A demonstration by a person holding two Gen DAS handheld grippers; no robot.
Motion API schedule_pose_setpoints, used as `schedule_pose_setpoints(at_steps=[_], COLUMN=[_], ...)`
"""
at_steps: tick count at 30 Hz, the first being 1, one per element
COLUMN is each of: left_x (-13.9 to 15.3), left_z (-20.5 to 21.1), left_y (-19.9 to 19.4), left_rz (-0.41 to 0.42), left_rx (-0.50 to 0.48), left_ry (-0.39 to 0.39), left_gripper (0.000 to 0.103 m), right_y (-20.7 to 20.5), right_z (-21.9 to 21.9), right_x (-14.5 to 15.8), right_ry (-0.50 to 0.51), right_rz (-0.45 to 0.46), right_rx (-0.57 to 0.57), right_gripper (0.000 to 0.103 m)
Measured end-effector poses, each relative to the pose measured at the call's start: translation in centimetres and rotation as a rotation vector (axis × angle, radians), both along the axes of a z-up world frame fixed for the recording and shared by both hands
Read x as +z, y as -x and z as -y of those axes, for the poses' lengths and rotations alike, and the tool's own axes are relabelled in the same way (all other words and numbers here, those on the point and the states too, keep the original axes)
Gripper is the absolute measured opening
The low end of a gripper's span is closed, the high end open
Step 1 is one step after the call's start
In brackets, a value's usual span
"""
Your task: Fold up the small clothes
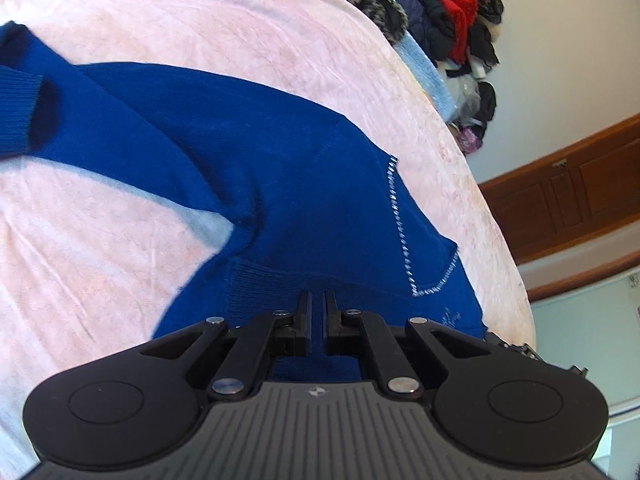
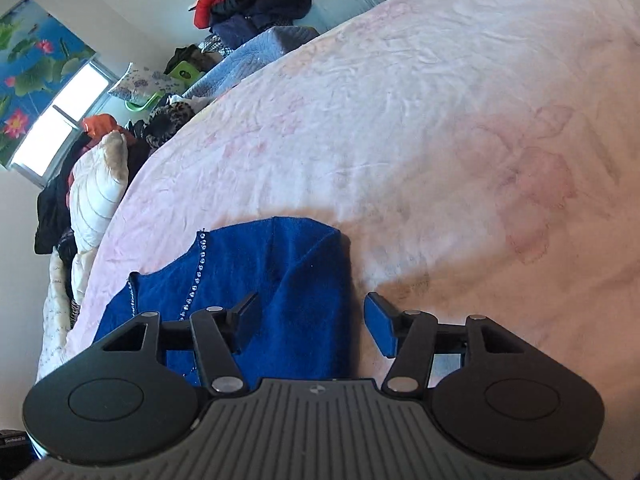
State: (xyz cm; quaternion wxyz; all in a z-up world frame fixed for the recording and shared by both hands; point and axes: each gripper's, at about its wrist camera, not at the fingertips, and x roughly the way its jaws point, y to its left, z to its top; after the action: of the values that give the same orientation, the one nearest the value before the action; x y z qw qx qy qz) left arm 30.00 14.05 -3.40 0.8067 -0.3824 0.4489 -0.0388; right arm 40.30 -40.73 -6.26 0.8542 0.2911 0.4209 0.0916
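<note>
Pink floral bedding (image 1: 200,12) covers the bed, and on it lies one royal-blue knit sweater (image 1: 280,184), the only garment being worked. Behind the bed a heap of red and dark clothes (image 1: 444,12) is piled against the wall, with a folded light-blue blanket (image 2: 256,56) beside it; the right wrist view also shows one white pillow (image 2: 96,192) and a window with a lotus-print blind (image 2: 36,80).

Two grippers are in view. The left gripper (image 1: 319,300) has its jaws pinched narrow on a ribbed edge of the sweater, blue knit showing in the slit between them. The right gripper (image 2: 310,316) stands wide; the sweater's folded edge lies below and between its jaws, and the pads are off the cloth.

In the left wrist view the sweater's long axis runs from the gripper at the lower middle toward the upper left. One sleeve (image 1: 120,120) stretches that way and ends in one ribbed cuff (image 1: 20,112) at the left edge. A single line of rhinestones (image 1: 400,216) marks the V neckline, near the bed's right edge.
</note>
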Motion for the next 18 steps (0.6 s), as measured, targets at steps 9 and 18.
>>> schedule_pose_setpoints(at_steps=[9,18], left_x=[-2.0,-3.3], left_z=[-2.1,-2.0], left_y=[1.6,2.1], left_rz=[-0.069,-0.071], left_rx=[0.065,0.094], left_ry=[0.128,0.137], left_gripper=[0.039,0.053], right_y=[1.2,2.0], right_z=[1.4,1.3], right_x=[-0.7,0.0], right_ry=[-0.104,-0.096], right_rz=[0.049,0.019], right_rx=[-0.006,-0.054], right_gripper=[0.069,0.07])
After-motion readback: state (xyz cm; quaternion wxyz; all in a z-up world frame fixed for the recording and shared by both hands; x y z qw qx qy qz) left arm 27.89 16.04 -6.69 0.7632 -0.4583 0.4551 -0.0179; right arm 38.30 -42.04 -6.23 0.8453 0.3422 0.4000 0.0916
